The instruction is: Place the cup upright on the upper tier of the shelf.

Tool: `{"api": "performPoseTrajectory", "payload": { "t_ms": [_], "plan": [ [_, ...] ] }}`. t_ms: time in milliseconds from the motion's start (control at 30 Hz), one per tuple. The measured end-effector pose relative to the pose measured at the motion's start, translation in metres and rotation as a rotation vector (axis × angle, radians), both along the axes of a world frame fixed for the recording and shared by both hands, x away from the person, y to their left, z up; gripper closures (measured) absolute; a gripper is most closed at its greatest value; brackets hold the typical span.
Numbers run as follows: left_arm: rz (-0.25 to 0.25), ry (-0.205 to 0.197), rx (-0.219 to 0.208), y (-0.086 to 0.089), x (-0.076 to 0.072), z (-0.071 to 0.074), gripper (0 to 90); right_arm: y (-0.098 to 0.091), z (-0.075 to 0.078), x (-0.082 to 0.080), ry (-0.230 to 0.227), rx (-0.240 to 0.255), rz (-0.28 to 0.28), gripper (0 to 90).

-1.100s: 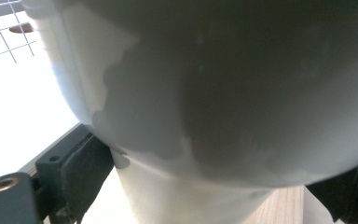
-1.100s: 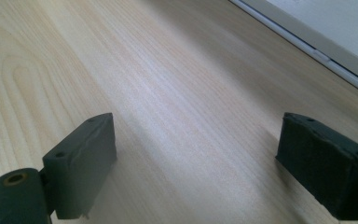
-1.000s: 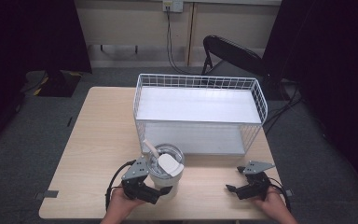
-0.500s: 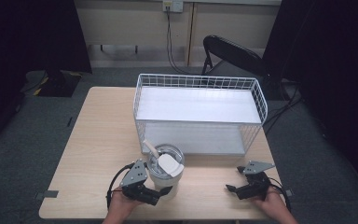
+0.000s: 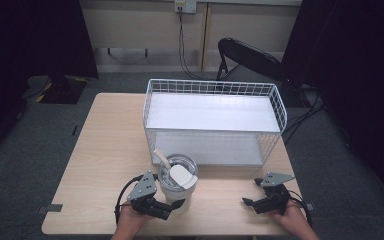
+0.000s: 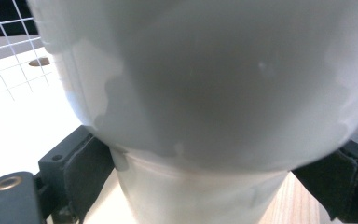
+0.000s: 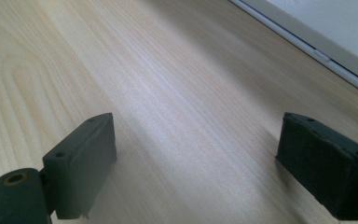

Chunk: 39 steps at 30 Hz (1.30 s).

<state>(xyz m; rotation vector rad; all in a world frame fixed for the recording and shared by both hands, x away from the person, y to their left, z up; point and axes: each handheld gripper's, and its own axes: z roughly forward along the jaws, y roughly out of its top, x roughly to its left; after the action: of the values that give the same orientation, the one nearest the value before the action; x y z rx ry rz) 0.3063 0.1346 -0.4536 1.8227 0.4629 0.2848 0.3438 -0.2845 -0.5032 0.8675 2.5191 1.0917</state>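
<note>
The left gripper (image 5: pixel 172 206) has its jaws on either side of the cup's (image 5: pixel 178 182) lower body – they have just been opening a little, yet both pads (image 6: pixel 81 172) rest against its white wall. The cup stands upright on the table (image 5: pixel 105 150) near the front edge, just before the wire basket (image 5: pixel 215 120); the right gripper (image 5: pixel 248 202) lies well apart – jaws spread wide over bare wood
</note>
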Motion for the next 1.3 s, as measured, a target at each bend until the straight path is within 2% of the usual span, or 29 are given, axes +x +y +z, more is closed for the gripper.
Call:
{"api": "performPoseTrajectory", "payload": {
  "t_ms": [133,233,600,633,667,700,800,1000,1100,1200,1300],
  "plan": [
    [-0.004,0.008,-0.011,-0.0004,0.0012,-0.0009,8.8,0.0001,-0.0001,0.0,-0.001,0.0,-0.001,11.0],
    [-0.003,0.014,-0.037,-0.0036,0.0036,-0.002,7.6,0.0001,-0.0001,0.0,-0.001,0.0,-0.001,11.0],
    [-0.004,0.013,-0.054,-0.0074,0.0057,-0.0031,6.8,0.0001,-0.0001,0.0,-0.001,0.0,-0.001,11.0],
    [0.0,0.003,-0.056,-0.0076,0.0049,-0.0034,7.4,0.0,0.0,0.0,0.0,0.0,0.0,10.9],
    [0.0,0.003,-0.056,-0.0076,0.0049,-0.0034,8.0,0.0,0.0,0.0,0.0,0.0,0.0,10.9],
    [-0.002,-0.014,-0.049,-0.0073,0.004,-0.0033,8.6,0.0001,-0.0001,0.0,-0.001,0.0,-0.001,11.0],
    [0.003,-0.02,-0.031,-0.0073,0.0034,-0.0016,9.3,0.0001,-0.0001,0.0,-0.001,0.0,-0.001,11.0],
    [0.011,-0.033,-0.022,-0.0088,0.0,0.0003,9.6,0.0,0.0,0.0,0.0,0.0,0.0,11.0],
    [0.002,-0.055,0.004,-0.0096,-0.0013,0.0024,9.7,0.0001,0.0,0.0,-0.001,0.001,-0.001,11.0],
    [0.001,-0.027,-0.007,-0.0093,-0.0017,0.003,9.7,0.0001,0.0,0.0,0.0,0.001,-0.001,11.0],
    [0.009,-0.016,-0.004,-0.0081,-0.0012,0.0048,9.7,0.0001,0.0,0.0,0.0,0.001,-0.001,11.0]
  ]
}}
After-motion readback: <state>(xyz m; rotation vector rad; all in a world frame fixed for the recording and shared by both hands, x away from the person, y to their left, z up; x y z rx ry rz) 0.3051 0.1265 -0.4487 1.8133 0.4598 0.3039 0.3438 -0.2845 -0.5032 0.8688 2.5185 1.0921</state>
